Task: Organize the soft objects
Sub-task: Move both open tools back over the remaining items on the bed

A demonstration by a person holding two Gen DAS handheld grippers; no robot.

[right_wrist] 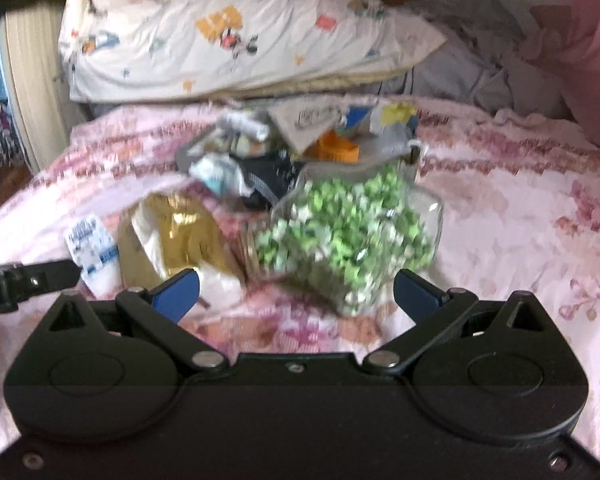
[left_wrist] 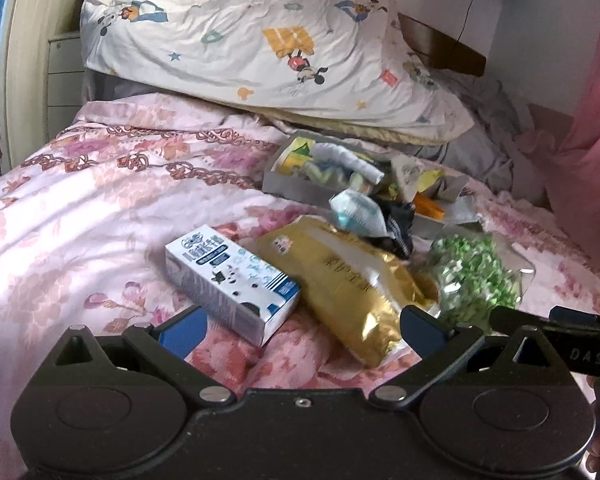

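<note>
A: Tools?
B: Left tool (left_wrist: 300,320) and right tool (right_wrist: 296,288), both spread wide, empty.
A: Items?
B: Gold pouch (left_wrist: 348,280), centre frame on bed (left_wrist: 80,200); green-filled bag (right_wrist: 352,224), centre.
A: Step?
B: Approach, likely. Next: close over bag.

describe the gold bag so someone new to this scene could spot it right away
On the pink floral bedspread, look below the cartoon-print pillow at the clutter in front of the grey tray. The gold bag lies between a white-and-blue carton and a clear bag of green pieces. It alone is shiny metallic gold.
</note>
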